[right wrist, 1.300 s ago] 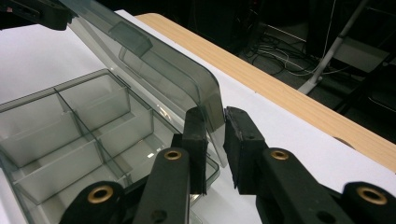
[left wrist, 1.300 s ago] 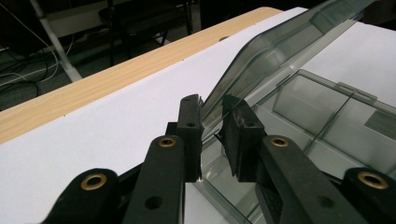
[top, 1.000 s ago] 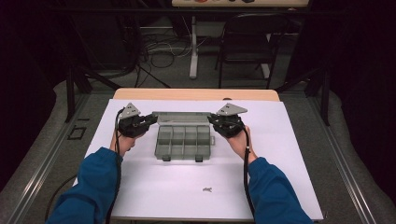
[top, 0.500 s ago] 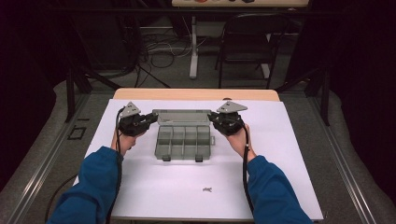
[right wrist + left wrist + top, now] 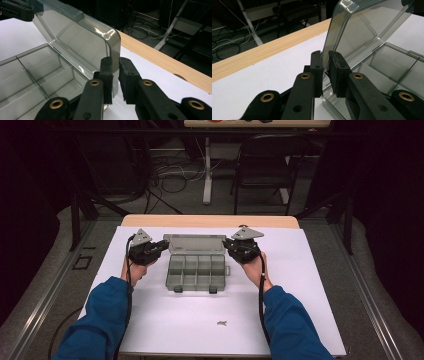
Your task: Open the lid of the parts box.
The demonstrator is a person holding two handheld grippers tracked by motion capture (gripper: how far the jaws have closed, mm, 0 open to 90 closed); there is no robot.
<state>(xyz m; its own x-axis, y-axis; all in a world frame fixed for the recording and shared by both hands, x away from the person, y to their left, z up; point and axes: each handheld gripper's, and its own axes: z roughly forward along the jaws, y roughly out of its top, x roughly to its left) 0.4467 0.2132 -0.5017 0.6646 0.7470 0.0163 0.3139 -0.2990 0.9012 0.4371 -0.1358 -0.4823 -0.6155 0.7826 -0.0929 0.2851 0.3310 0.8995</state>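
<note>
Clear plastic box (image 5: 196, 271) on white table (image 5: 300, 285), lid (image 5: 195, 243) raised, left tongs (image 5: 325, 63) clamped on its left edge, right tongs (image 5: 115, 66) clamped on its right edge

High view looks fwd and down from above the near edge. Both gripper views sit close, low, facing inward from 9 and 3 o'clock; all share the clear smoky plastic compartment box (image 5: 195, 265) (image 5: 372, 50) (image 5: 62, 57).
</note>
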